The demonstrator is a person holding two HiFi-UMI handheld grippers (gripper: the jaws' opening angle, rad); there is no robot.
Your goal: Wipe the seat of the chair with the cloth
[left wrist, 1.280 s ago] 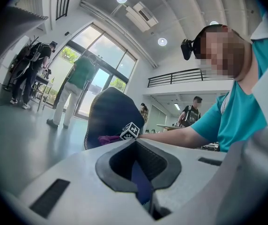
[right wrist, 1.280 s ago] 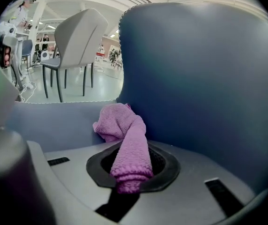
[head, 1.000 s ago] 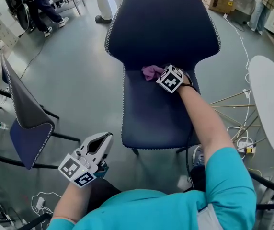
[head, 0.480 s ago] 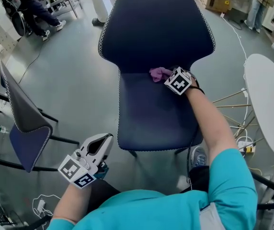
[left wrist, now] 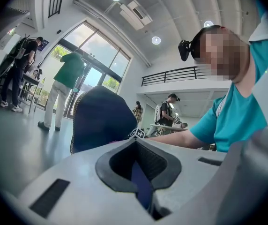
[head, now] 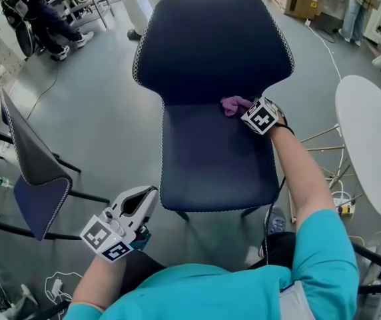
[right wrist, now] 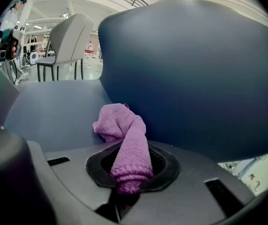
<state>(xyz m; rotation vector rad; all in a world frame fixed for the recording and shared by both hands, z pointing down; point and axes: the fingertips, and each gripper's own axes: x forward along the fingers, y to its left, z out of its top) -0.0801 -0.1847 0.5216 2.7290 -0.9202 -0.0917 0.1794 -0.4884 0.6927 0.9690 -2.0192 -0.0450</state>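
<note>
Dark blue chair seat [head: 210,165]: pink cloth [head: 232,105] bunched on its rear edge, pinched between fingers of right gripper [head: 244,110].

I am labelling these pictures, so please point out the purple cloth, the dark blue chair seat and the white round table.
purple cloth [right wrist: 128,142]: right gripper view, its rolled middle.
dark blue chair seat [head: 210,165]: head view, its bare centre.
white round table [head: 374,139]: head view, its bare top.
</note>
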